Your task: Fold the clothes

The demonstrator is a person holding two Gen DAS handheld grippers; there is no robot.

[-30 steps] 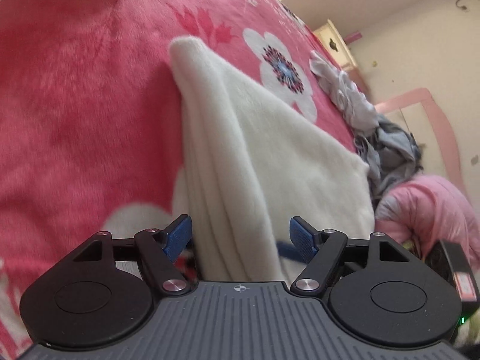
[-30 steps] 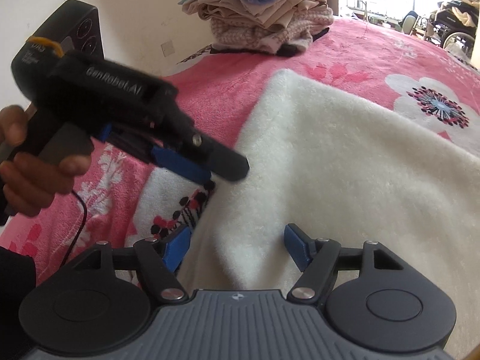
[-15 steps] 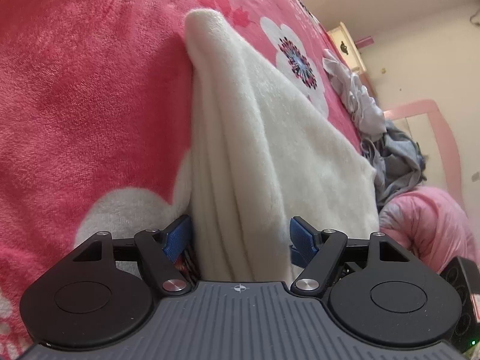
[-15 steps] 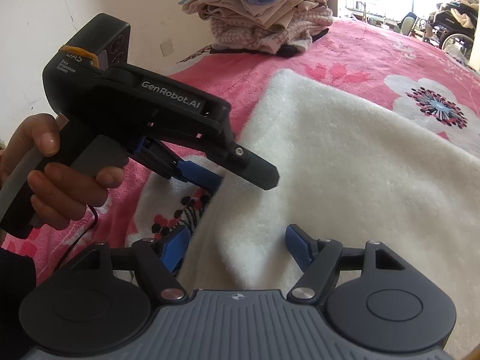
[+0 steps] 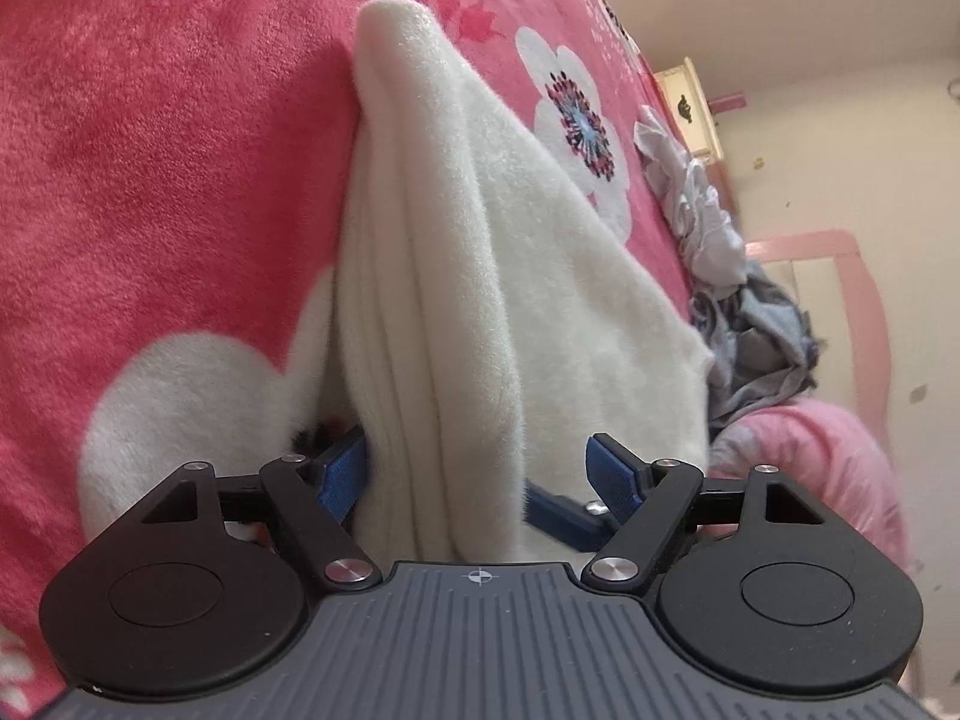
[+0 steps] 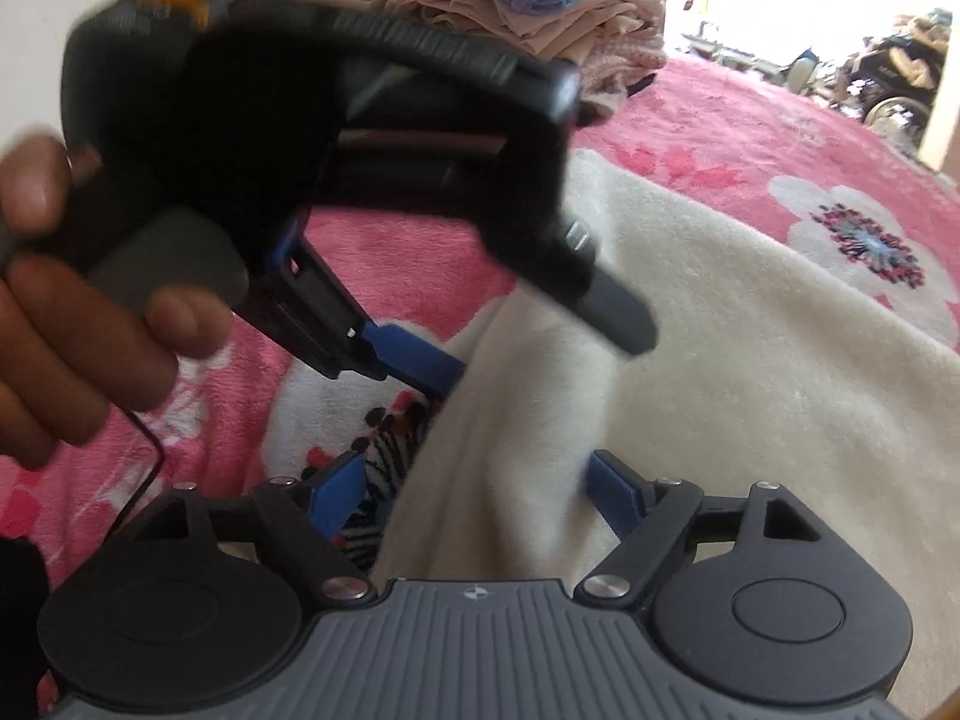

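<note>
A white fleece garment lies folded on a bed covered by a pink flowered blanket. The left tongs are opening, and the layered near edge of the garment stands between their blue pads; the left pad is just beside the fleece, the right pad is apart from it. The right tongs are opening too, wide, with the garment's edge between the pads, and they do not press it. A hand holds the left tool. Behind, a pile of folded clothes rests on the bed, and crumpled grey clothes lie at its far side.
</note>
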